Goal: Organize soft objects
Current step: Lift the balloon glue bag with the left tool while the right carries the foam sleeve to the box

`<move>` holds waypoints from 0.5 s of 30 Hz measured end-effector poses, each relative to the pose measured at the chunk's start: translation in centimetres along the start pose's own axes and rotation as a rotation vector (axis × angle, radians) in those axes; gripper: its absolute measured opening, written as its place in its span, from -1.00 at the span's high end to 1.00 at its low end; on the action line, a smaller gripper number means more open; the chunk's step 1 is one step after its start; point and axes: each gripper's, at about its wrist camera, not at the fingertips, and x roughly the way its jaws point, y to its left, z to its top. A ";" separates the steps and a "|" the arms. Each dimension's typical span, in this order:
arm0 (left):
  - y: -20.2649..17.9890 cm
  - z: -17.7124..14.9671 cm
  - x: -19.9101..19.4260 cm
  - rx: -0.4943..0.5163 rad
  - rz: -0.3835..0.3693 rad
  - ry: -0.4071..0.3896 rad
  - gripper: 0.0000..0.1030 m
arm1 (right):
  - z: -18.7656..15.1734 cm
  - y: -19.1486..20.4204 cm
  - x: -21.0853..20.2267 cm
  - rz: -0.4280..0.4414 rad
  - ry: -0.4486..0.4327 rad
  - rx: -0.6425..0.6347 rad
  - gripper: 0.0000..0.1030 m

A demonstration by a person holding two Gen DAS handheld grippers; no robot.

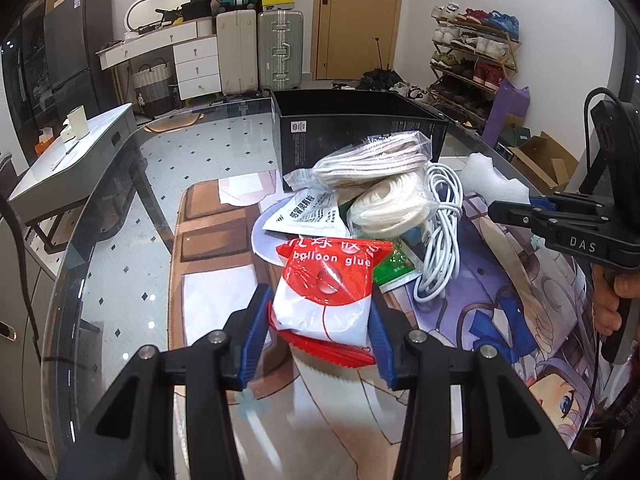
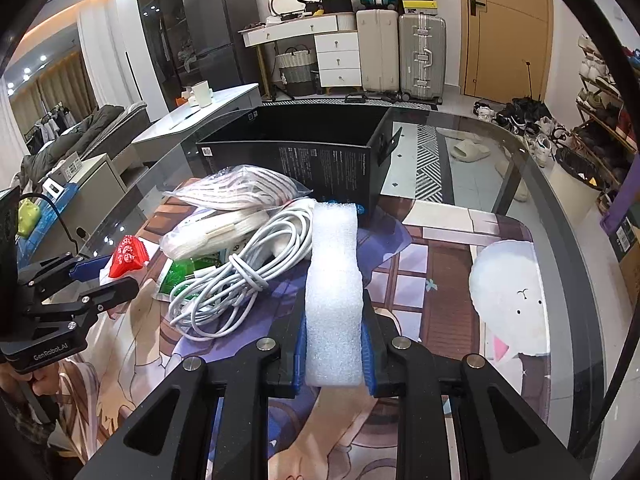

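Gripping in both hands at once: left gripper point(image 1: 320, 332) clamped across the lower end of the red-and-white balloon glue packet point(image 1: 328, 288), right gripper point(image 2: 334, 354) clamped on the near end of the white foam strip point(image 2: 334, 280). Looks like the pick-up step of sorting, both soft items pinched and neither yet in the black box point(image 2: 304, 156) at the far side of the glass table point(image 2: 560, 208). Next move, as a judgement: lifting each item clear of the pile and carrying it over the box's near wall before letting go, one hand after the other to avoid crowding at the opening.

Left in the pile on the printed mat point(image 2: 460, 264): two bagged coils of pale cord point(image 1: 380, 160), a white printed pouch point(image 1: 308, 212), a green packet point(image 1: 394, 266) and a bundled white cable point(image 2: 244, 272). Cable loops lying just beside the foam, green packet partly under the glue packet; snagging or dragging either seems possible. Foam's far end reaching close to the box wall, so a tilt upward likely needed.
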 end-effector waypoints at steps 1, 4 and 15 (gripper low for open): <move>0.1 0.2 -0.1 -0.004 0.004 -0.007 0.13 | 0.1 0.0 -0.2 0.001 -0.005 0.000 0.58; 0.2 0.8 -0.6 -0.021 0.020 -0.029 0.13 | 0.2 -0.2 -1.0 -0.003 -0.026 0.005 0.58; 0.2 2.8 -1.5 -0.032 0.027 -0.074 0.13 | 2.0 -0.4 -3.3 -0.022 -0.075 -0.002 0.58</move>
